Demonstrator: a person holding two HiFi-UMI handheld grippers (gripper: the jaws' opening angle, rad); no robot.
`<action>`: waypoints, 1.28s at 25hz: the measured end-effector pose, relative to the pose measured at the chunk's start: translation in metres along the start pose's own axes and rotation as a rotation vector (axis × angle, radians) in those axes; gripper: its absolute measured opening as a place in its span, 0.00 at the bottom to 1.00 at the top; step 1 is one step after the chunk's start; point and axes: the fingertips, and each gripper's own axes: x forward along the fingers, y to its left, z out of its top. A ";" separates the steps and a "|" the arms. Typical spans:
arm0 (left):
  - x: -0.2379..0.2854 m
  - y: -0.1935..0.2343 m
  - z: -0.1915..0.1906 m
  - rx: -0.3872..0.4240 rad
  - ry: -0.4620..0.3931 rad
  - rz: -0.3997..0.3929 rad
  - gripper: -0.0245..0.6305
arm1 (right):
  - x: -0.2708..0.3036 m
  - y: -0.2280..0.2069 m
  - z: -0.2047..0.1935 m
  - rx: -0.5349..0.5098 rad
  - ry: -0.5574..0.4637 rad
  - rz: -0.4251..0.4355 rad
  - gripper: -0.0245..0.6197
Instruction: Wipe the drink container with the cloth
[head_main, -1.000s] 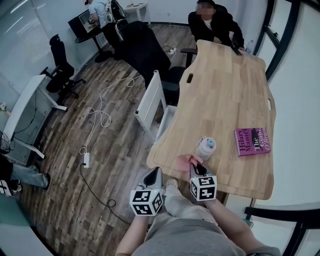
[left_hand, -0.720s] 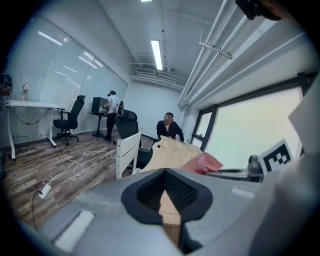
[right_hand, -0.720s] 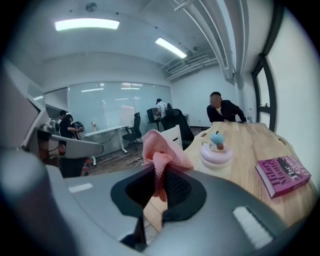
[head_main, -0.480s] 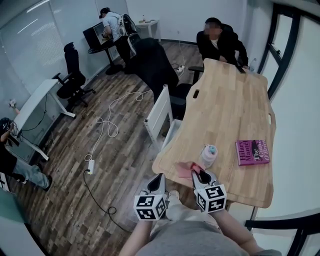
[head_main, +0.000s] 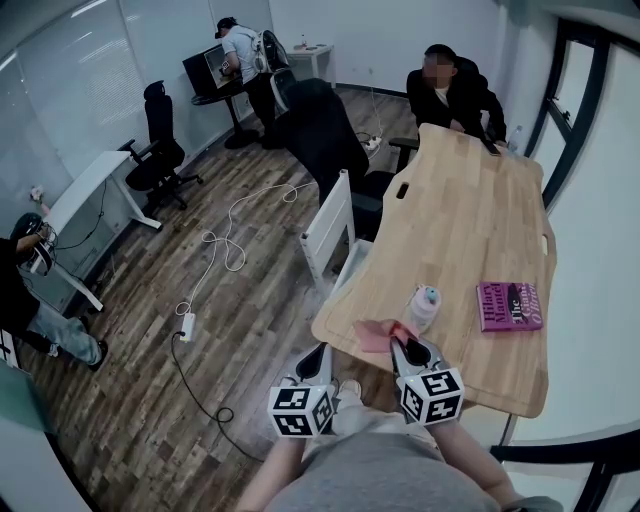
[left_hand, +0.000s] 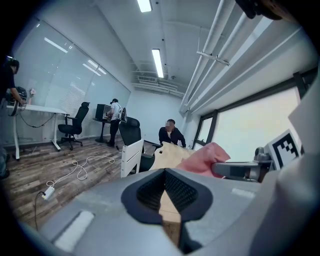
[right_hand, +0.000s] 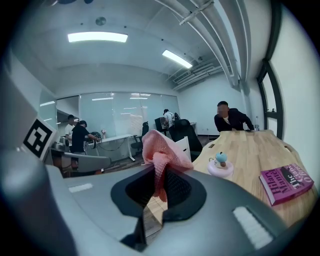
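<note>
Wiping well would probably mean pressing the pink mesh cloth (right_hand: 159, 147) broadly against the pale plastic drink container with a blue cap (head_main: 424, 305), which stood upright on the light wooden table (head_main: 470, 210) just beyond the cloth, untouched. The right gripper (head_main: 405, 347) pinched the cloth in closed jaws. The left gripper (head_main: 316, 357) hung beside the table edge, jaws together on nothing

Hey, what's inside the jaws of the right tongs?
Only a pink cloth. The right tongs are shut on it: a narrow strip runs down between the jaws and the rest bunches up past the tips. The cloth covers whatever lies directly behind it.
</note>
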 end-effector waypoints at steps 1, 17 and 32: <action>-0.001 0.001 0.000 -0.001 0.000 0.003 0.04 | 0.000 0.001 0.001 0.001 -0.002 0.005 0.08; -0.004 -0.001 -0.002 -0.001 0.008 0.006 0.04 | -0.005 -0.001 0.012 0.012 -0.040 -0.006 0.07; 0.001 0.003 0.004 -0.016 0.002 0.017 0.04 | 0.004 0.007 0.021 0.005 -0.055 0.032 0.07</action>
